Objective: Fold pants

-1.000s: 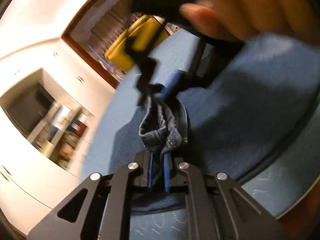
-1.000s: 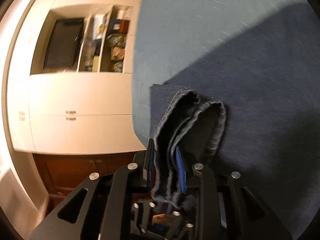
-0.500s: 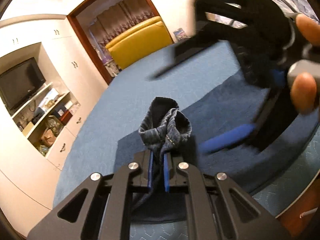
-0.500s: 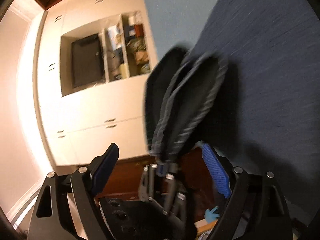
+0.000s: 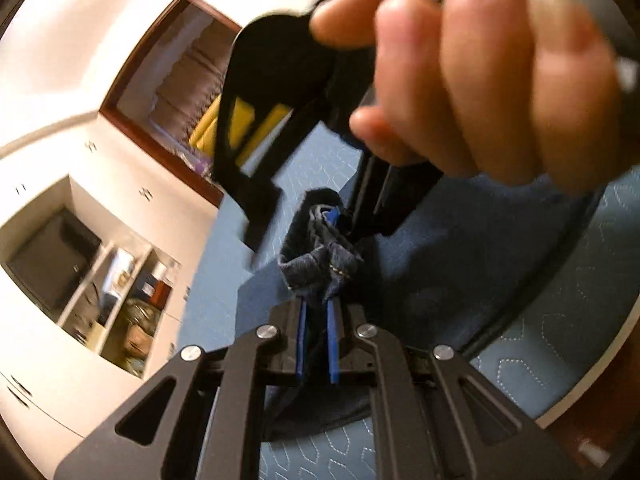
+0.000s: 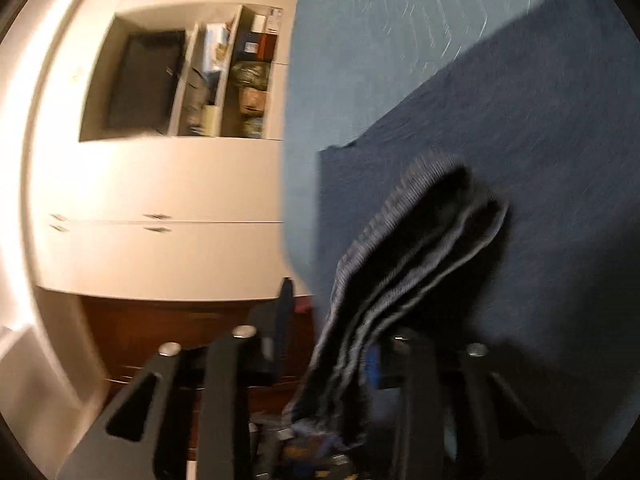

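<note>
Both claws matter: our left gripper (image 5: 317, 344) pinches a bunched hem of the pants (image 5: 320, 264) above the bed (image 5: 560, 360), our right gripper (image 6: 326, 344) looks parted around another edge, so folding seems midway.

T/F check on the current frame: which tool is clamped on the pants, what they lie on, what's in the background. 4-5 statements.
1. The left tool is clamped on a bunched fold of the pants. True.
2. The pants are red. False: they are dark blue denim.
3. Fabric sits between the fingers of the right tool, which are parted. True.
4. The pants lie on a bare wooden floor. False: they lie on a light blue quilted bed cover.
5. A dark TV screen sits in a wall niche beside cluttered shelves. True.
</note>
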The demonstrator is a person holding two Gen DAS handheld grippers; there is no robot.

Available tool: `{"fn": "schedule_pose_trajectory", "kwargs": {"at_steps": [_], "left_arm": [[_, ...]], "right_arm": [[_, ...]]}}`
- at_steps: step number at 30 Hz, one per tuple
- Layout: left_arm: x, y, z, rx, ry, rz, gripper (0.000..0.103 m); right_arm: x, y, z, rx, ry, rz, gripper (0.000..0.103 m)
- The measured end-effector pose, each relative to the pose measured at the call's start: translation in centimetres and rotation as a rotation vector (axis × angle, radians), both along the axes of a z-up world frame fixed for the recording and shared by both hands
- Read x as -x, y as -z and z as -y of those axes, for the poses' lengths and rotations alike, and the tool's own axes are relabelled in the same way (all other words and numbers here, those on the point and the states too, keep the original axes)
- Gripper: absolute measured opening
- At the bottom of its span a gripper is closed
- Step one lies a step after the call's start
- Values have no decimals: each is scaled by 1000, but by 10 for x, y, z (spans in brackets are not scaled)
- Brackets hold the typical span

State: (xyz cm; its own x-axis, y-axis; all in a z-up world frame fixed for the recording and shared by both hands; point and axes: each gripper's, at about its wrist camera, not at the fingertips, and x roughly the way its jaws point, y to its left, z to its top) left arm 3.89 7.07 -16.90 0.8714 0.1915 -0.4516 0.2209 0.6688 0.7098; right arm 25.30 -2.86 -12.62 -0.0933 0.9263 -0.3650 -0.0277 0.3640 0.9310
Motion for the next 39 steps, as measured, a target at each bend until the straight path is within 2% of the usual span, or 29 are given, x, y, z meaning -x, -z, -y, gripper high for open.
{"fn": "schedule_pose_trajectory", "kwargs": {"at_steps": [3,5,8,13,19,25,29,32,36,39], "left_arm": [[8,7,15,-43,14,20,8],[11,7,25,-50,20,32,8],[10,3,39,-35,38,53,8],[8,2,73,0,90,65,8],[3,11,106,37,143,43,8],[-11,22,120,103,152,-11,8],[-14,40,122,101,144,-56,8],[-15,45,117,97,136,-62,9],[-12,45,117,101,127,-55,9],[-7,49,118,99,124,-53,9]], "right_arm": [[-2,1,8,51,-2,45,17],[-1,-4,16,89,1,88,15],[7,-13,35,124,22,143,13],[16,-29,75,303,80,299,12],[12,-17,106,411,116,365,12],[5,5,124,420,119,368,12],[6,26,134,385,129,342,12],[4,31,140,347,144,330,13],[-1,41,160,283,192,257,13],[-4,38,164,295,225,265,18]]}}
